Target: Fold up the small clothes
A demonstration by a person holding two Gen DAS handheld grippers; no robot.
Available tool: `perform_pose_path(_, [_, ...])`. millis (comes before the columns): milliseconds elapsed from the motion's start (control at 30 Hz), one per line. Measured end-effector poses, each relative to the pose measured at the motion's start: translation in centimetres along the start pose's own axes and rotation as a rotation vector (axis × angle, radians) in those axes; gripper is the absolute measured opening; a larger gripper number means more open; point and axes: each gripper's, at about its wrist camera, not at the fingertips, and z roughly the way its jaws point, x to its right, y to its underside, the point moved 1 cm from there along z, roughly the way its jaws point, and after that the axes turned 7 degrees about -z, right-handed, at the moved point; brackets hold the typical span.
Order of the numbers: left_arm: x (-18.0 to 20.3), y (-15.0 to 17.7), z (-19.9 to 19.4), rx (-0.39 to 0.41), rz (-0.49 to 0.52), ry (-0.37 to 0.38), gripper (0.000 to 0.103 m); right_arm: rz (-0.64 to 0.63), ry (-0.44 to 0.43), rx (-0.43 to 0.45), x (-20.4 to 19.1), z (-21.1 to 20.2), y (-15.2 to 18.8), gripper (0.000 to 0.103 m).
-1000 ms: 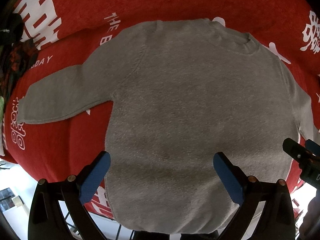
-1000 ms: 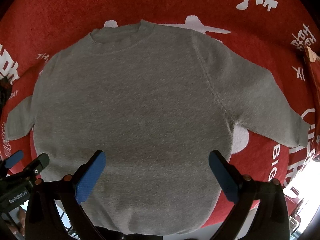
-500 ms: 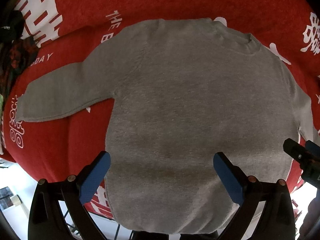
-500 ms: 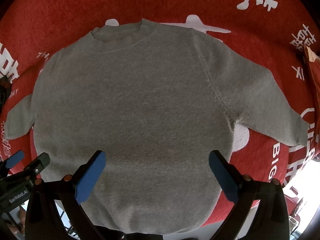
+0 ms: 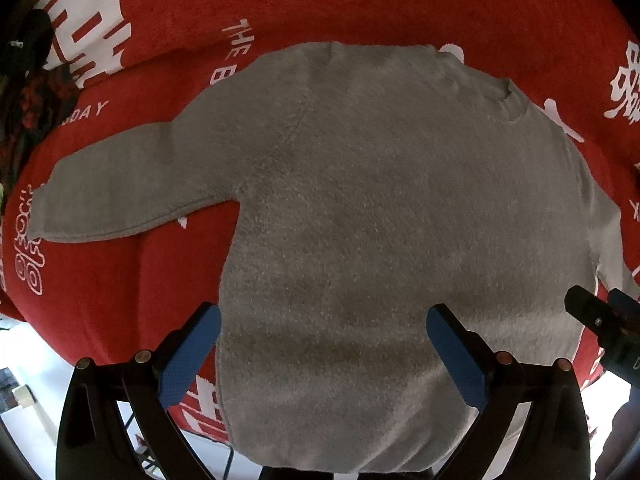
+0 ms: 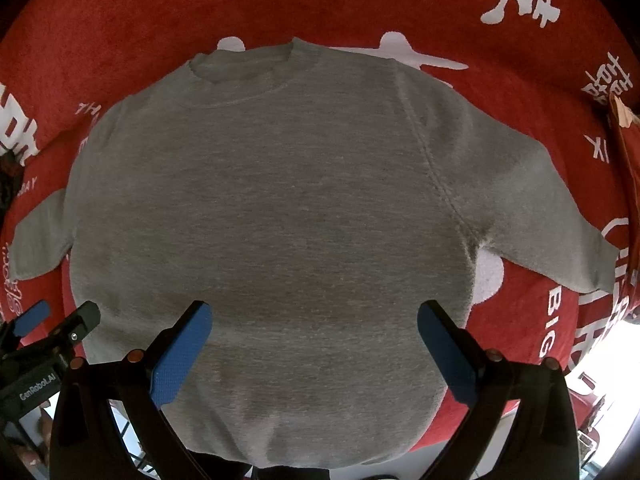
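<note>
A small grey sweater [image 5: 380, 220] lies flat on a red cloth, collar away from me, both sleeves spread out. It also shows in the right wrist view [image 6: 280, 208]. My left gripper [image 5: 322, 328] is open and empty above the hem on the sweater's left half. My right gripper [image 6: 314, 320] is open and empty above the hem on the right half. The left sleeve [image 5: 120, 188] points left, the right sleeve [image 6: 560, 216] points right. Each gripper shows at the edge of the other's view: the right one [image 5: 600, 320] and the left one [image 6: 48, 332].
The red cloth [image 5: 360, 8] with white lettering covers the table and hangs over its near edge. A dark patterned item [image 5: 36, 92] lies at the far left. A red box edge [image 6: 628, 152] stands at the far right. Pale floor shows below the table edge.
Both grippers have drifted slightly; the sweater sits a little lower in both views. Nothing was grasped or let go.
</note>
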Motion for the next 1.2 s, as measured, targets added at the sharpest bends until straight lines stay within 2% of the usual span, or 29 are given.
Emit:
perform_pose_path(133, [-1.5, -0.3, -0.5, 0.033, -0.053, 0.028, 0.103, -0.017, -0.001, 0.011, -0.8, -0.3, -0.2, 0.102])
perform_pose_path(333, [-4.4, -1.0, -0.9, 0.071, -0.108, 0.064, 0.103, -0.063, -0.014, 0.072, -2.8, -1.3, -0.5, 0.102])
perform_pose_path(500, [-6.8, -1.4, -0.9, 0.08, -0.137, 0.135, 0.103, -0.092, -0.028, 0.073, -4.9, -1.2, -0.7, 0.102])
perform_pose_path(567, [-9.5, -1.8, -1.0, 0.11, -0.202, 0.165, 0.103, -0.106, -0.031, 0.068, -5.8, -1.1, -0.7, 0.102])
perform_pose_path(667, [-15.2, -2.3, -0.9, 0.173, -0.328, 0.157, 0.103, -0.123, -0.034, 0.065, -6.9, -1.0, -0.6, 0.102])
perform_pose_path(867, [-28.6, -1.6, 1.4, 0.276, -0.629, 0.154, 0.103, -0.15, -0.053, 0.065, -9.0, -0.4, -0.4, 0.102])
perform_pose_path(933, [-31.3, -1.5, 2.8, 0.277, -0.7, 0.157, 0.103, -0.172, -0.057, 0.057, -10.1, 0.1, -0.3, 0.102])
perform_pose_path(1067, [-35.0, -1.3, 5.5, 0.264, -0.847, 0.262, 0.103, -0.203, -0.06, 0.05, -11.7, 0.9, 0.0, 0.102])
perform_pose_path(1133, [-35.7, -1.5, 5.4, 0.316, -0.867, 0.288, 0.103, -0.211, -0.066, 0.048, -12.4, 1.2, 0.1, 0.102])
perform_pose_path(1200, [-36.3, -2.2, 5.5, 0.333, -0.879, 0.335, 0.103, -0.216, -0.072, 0.047, -13.2, 1.3, 0.2, 0.102])
